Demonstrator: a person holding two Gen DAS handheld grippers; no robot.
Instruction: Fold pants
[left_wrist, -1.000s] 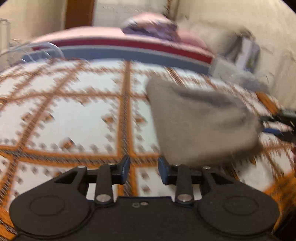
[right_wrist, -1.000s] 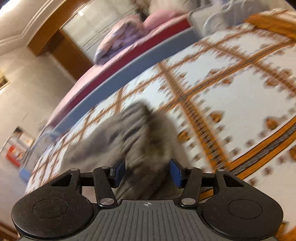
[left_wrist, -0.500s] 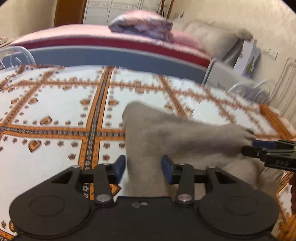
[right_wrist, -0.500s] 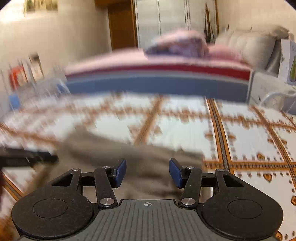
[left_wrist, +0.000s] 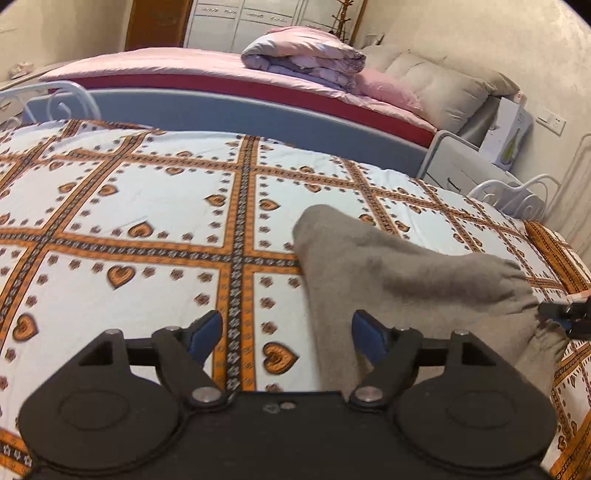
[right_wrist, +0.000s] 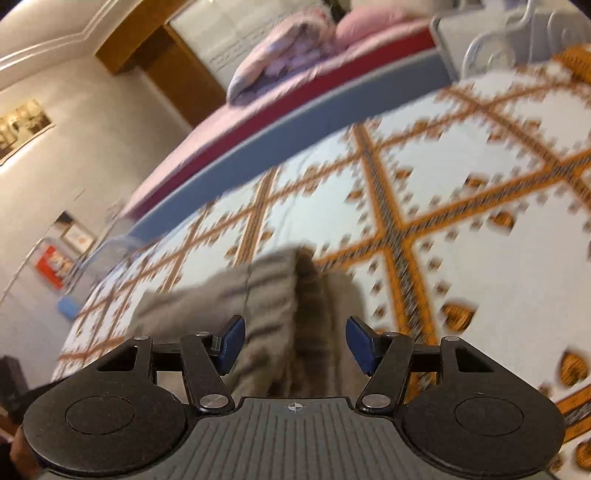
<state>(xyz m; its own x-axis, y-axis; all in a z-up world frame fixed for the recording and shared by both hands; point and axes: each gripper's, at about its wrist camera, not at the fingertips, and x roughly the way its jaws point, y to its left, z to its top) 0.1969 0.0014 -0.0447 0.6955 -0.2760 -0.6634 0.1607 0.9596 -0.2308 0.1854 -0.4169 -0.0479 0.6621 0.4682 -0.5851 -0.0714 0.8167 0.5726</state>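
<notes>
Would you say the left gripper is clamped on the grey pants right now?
No, the left gripper is open, its fingers spread apart beside the grey pants.

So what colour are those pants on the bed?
The pants are a plain grey-beige, with no pattern; the left wrist view shows them best.

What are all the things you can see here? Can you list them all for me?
pants: one, grey-brown, folded in a bundle on the patterned sheet.
patterned sheet: one, white with orange bands and hearts, covering the near bed.
pink bed: one, pink cover with a red side, behind the near bed.
folded quilt: one, pink and purple, on the pink bed.
cushions: grey, at the head of the pink bed.
wardrobe: one, white, at the back wall.
left gripper: one, black with blue pads, open beside the pants.
right gripper: one, black with blue pads, open over the pants.
</notes>
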